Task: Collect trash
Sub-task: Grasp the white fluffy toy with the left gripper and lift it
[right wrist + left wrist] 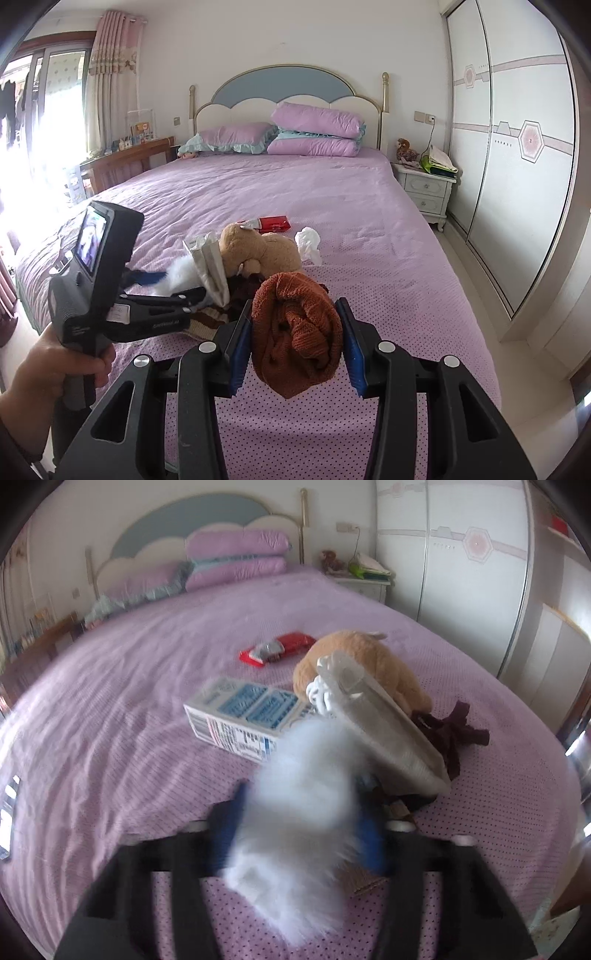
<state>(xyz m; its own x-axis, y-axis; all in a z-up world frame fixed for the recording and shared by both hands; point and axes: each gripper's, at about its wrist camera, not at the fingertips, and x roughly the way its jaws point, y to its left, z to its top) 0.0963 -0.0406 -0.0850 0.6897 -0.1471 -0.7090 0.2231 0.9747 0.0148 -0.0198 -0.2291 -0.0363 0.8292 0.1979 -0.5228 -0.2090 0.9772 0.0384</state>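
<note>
Beside the plush bear (258,251), your left gripper (295,834) clamps white fluffy fabric (295,805); your right gripper (295,354) clamps rust knitwear (295,332). Beyond the bear lies the crumpled tissue (308,240), nearer your right hand.

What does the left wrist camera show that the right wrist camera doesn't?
Only the left wrist view shows the blue-and-white carton lying on the bed. Only the right wrist view shows the rust knitted garment clamped in the right gripper, the crumpled white tissue, and the hand holding the left gripper. Both show the white fluffy item between the left fingers, the tan plush toy and the red wrapper.
</note>
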